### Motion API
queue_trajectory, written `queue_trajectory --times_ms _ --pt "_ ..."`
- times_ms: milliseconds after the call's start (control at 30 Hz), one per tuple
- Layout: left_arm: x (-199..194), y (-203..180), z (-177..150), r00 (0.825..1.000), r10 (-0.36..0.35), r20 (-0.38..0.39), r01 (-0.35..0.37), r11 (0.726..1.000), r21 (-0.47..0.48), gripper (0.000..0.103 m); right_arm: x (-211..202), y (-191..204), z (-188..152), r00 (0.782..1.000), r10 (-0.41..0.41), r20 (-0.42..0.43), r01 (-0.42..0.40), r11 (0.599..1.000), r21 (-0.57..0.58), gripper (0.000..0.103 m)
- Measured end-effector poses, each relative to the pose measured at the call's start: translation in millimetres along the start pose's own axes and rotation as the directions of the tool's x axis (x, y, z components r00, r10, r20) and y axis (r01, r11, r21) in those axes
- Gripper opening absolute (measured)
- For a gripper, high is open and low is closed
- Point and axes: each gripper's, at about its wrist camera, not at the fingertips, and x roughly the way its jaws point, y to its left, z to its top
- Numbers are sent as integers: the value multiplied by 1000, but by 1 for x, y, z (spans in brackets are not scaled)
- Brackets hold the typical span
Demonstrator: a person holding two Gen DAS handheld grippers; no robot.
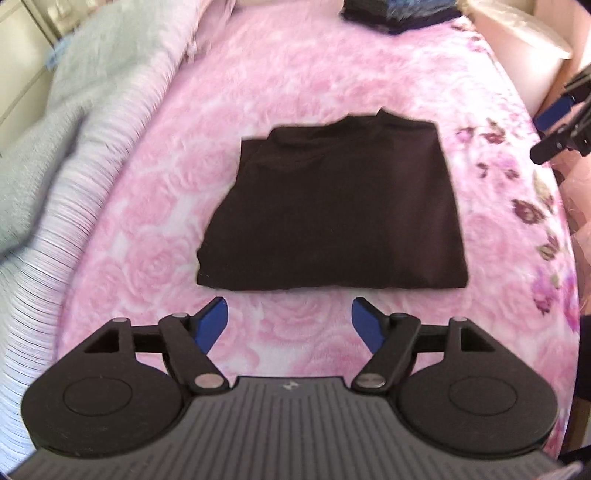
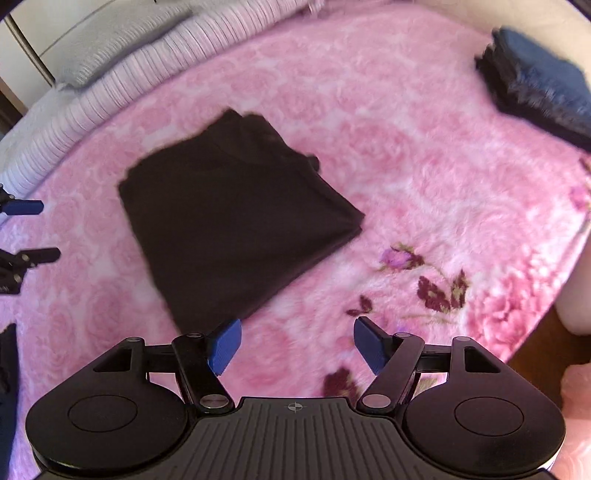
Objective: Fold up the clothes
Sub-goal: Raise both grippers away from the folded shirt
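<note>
A dark brown top [image 1: 332, 206] lies folded into a neat rectangle on the pink rose-patterned blanket [image 1: 295, 81], collar at the far side. It also shows in the right wrist view [image 2: 236, 218]. My left gripper [image 1: 288, 310] is open and empty, hovering just in front of the top's near edge. My right gripper [image 2: 297, 332] is open and empty, above the blanket to the right of the top's near corner. The right gripper also shows at the right edge of the left wrist view [image 1: 554, 129], and the left gripper at the left edge of the right wrist view [image 2: 35, 230].
A stack of folded dark clothes [image 2: 543, 85] sits at the far end of the bed, also in the left wrist view [image 1: 399, 14]. A grey and pale pink quilt [image 1: 74, 129] is bunched along the left side. The bed's right edge [image 1: 569, 221] drops off to the floor.
</note>
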Motion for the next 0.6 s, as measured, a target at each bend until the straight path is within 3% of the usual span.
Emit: queue_trajectory --times_ms 167,267,600 --pt "-50 -6 -21 997 12 76 -14 999 32 75 -54 68 -15 994 -63 91 75 989 -130 71" --pt "-73 -9 -34 995 20 94 -21 1000 4 75 -77 99 -28 989 -91 116 109 980 -164 71" --pt "-120 -26 -58 987 -6 159 7 1000 -9 75 -118 144 -50 971 -149 188 188 960 -206 71"
